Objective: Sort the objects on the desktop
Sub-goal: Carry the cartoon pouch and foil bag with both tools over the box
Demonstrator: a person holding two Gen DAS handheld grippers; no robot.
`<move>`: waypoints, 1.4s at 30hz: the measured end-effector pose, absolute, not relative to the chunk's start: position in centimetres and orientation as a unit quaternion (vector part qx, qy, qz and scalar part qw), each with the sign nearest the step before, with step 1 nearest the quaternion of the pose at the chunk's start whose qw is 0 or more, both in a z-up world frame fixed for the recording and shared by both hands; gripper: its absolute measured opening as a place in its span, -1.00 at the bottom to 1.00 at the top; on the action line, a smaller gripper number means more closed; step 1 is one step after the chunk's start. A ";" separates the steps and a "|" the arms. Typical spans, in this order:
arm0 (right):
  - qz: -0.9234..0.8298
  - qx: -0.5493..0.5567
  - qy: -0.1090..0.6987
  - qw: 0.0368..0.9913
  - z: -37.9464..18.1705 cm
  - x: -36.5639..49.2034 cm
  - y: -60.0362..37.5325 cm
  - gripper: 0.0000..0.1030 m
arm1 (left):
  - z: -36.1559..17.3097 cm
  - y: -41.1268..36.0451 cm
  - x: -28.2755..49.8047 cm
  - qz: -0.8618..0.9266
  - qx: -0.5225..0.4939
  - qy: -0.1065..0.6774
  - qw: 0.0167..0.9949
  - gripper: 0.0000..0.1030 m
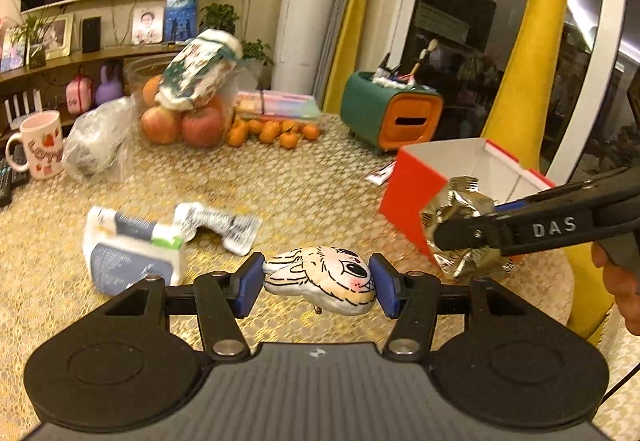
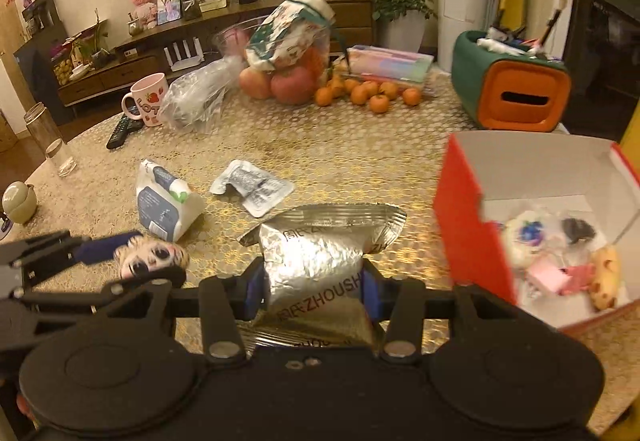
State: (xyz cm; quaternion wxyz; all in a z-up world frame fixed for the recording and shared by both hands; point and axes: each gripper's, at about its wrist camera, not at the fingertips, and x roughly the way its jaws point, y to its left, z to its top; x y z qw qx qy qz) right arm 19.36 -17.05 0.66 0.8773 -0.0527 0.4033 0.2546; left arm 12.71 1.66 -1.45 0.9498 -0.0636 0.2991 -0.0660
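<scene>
My left gripper [image 1: 318, 283] is shut on a small cartoon rabbit toy [image 1: 320, 279] and holds it above the table. It also shows in the right wrist view [image 2: 152, 259] at the left. My right gripper [image 2: 312, 287] is shut on a crumpled silver foil packet [image 2: 316, 265], just left of the red box [image 2: 460, 233]. The packet also shows in the left wrist view [image 1: 460, 225] against the red box [image 1: 404, 201]. The box is open and holds several small items [image 2: 560, 261]. A white and blue pack [image 2: 168, 201] and a flat white sachet [image 2: 252, 187] lie on the table.
A bag of apples [image 2: 280, 81], loose tangerines [image 2: 364, 93], a clear plastic bag [image 2: 196, 97], a pink mug [image 2: 146, 99], remotes [image 2: 122, 129] and a green-orange organiser [image 2: 516, 85] stand at the back. A glass [image 2: 48, 139] stands at the left edge. A yellow giraffe [image 1: 532, 53] stands beside the table.
</scene>
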 end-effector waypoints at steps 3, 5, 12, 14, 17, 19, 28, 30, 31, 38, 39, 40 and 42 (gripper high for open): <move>0.250 -0.049 0.393 0.884 1.7 19.2 -19.1 -0.09 | -0.5 0.4 13.0 -0.075 -0.057 0.294 0.951 0.09; 0.240 -0.049 0.383 0.890 2.3 19.2 -20.6 -0.09 | 0.0 -0.6 13.3 -0.081 -0.052 0.294 0.951 0.09; 0.201 -0.034 0.371 0.906 3.4 20.4 -26.0 -0.09 | 1.1 -4.1 14.4 -0.106 -0.034 0.294 0.949 0.09; 0.193 -0.030 0.368 0.909 3.5 20.8 -27.2 -0.09 | 1.3 -4.9 14.9 -0.112 -0.036 0.297 0.948 0.09; 0.183 -0.023 0.364 0.913 3.7 21.2 -29.0 -0.09 | 1.6 -6.0 15.9 -0.121 -0.040 0.302 0.945 0.10; 0.176 -0.020 0.361 0.916 3.8 21.5 -30.1 -0.09 | 1.8 -6.9 16.4 -0.127 -0.041 0.304 0.943 0.09; 0.141 -0.006 0.357 0.923 3.5 23.1 -34.9 -0.09 | 2.0 -11.8 19.8 -0.164 -0.012 0.308 0.937 0.09; 0.131 -0.004 0.356 0.925 3.3 23.6 -36.0 -0.09 | 2.0 -13.3 20.7 -0.174 -0.005 0.308 0.935 0.09; 0.127 -0.003 0.356 0.926 3.3 24.0 -36.6 -0.09 | 2.0 -14.1 21.1 -0.179 0.001 0.307 0.935 0.09; 0.100 -0.001 0.361 0.927 2.6 26.7 -39.0 -0.09 | 1.7 -19.2 24.1 -0.208 0.041 0.304 0.929 0.10; 0.097 0.000 0.362 0.927 2.4 27.1 -39.2 -0.09 | 1.6 -19.7 24.5 -0.211 0.044 0.306 0.927 0.10; 0.095 0.001 0.363 0.927 2.3 27.6 -39.4 -0.09 | 1.4 -20.3 24.9 -0.214 0.048 0.309 0.926 0.10; 0.091 0.002 0.366 0.926 1.9 28.3 -39.6 -0.09 | 1.1 -21.2 25.6 -0.218 0.052 0.315 0.922 0.10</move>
